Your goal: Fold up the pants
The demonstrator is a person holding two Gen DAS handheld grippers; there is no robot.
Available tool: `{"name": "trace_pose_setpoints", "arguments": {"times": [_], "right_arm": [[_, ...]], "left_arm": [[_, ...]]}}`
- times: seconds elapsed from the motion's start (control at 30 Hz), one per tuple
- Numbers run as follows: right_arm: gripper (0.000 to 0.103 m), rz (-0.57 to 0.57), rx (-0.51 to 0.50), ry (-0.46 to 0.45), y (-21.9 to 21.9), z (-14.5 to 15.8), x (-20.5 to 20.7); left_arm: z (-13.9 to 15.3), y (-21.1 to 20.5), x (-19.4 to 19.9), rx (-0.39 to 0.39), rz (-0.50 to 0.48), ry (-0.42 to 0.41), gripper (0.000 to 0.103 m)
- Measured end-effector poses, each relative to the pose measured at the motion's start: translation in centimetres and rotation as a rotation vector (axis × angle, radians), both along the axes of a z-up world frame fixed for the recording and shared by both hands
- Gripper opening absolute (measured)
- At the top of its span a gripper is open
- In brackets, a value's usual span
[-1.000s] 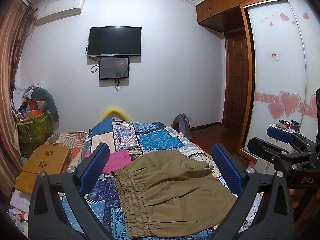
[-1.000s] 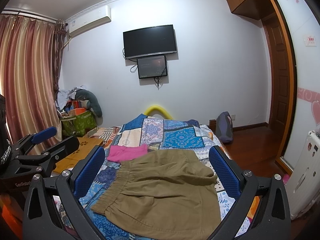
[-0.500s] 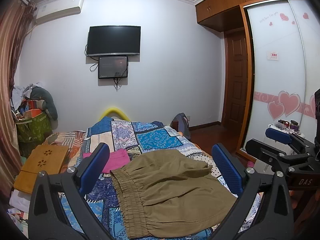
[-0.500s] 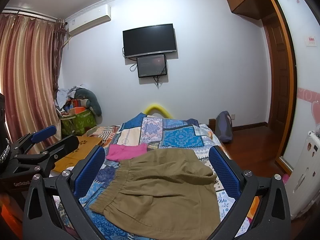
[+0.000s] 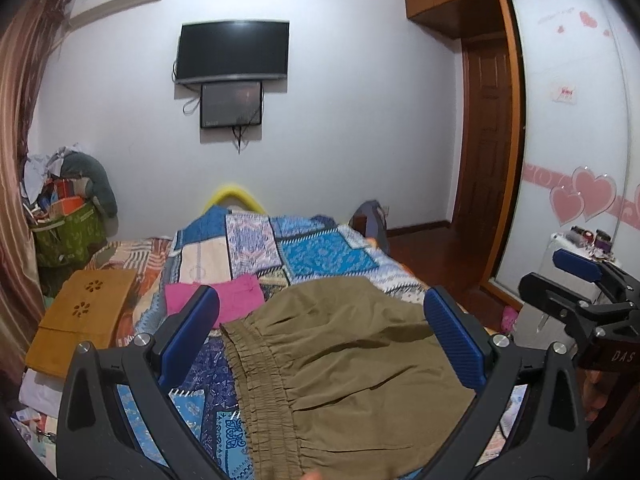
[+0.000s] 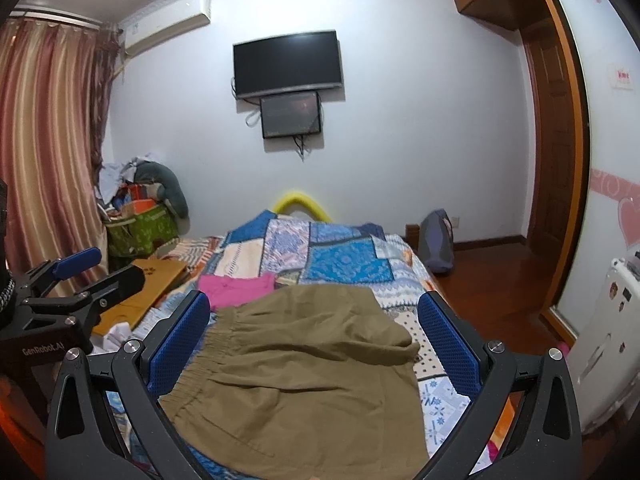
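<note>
1. Left wrist view: left tongs (image 5: pixel 320 338) are hanging spread above olive pants (image 5: pixel 344 376) lying on the patchwork bed (image 5: pixel 320 252).
2. Right tongs (image 6: pixel 314 334) are likewise spread; the other tool's lettering is showing "DAS" (image 5: pixel 623 357) and, perhaps, "GenRobot.AI" (image 6: pixel 42 350).

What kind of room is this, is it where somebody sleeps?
Most likely a bedroom in a home. There is a bed with a patchwork quilt, a wardrobe with sliding doors, and a TV on the wall.
</note>
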State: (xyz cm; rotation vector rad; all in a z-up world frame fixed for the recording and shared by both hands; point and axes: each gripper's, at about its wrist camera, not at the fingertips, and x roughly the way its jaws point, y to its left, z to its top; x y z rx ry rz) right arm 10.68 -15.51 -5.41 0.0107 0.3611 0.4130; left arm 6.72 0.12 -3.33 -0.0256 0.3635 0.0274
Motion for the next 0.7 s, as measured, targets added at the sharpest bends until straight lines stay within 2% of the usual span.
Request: {"name": "trace_pose_setpoints", "arguments": {"times": [0.27, 0.4, 0.5, 0.6, 0.7], "right_arm": [[0.103, -0.065, -0.100, 0.140, -1.8, -5.2, 5.9], [0.103, -0.099, -0.150, 0.224, -3.2, -8.3, 8.6], [0.103, -0.106, -0.164, 0.286, -4.3, -10.0, 10.3], [0.103, -0.104, -0.169, 0.356, -4.8, -11.7, 12.2], [0.101, -0.088, -0.174, 0.404, -4.9, -13.2, 13.8]], "left_arm": [[-5.3, 3.4, 7.1, -0.048, 0.017, 0.223, 0.103], [-8.8, 5.1, 10.1, -0.035, 0.054, 0.328, 0.103], [-11.5, 6.1, 12.1, -0.025, 0.069, 0.395, 0.103], [-13.7, 7.2, 13.6, -0.056, 0.061, 0.463, 0.103], [-15.3, 7.8, 14.8, -0.060, 0.047, 0.531, 0.098]]}}
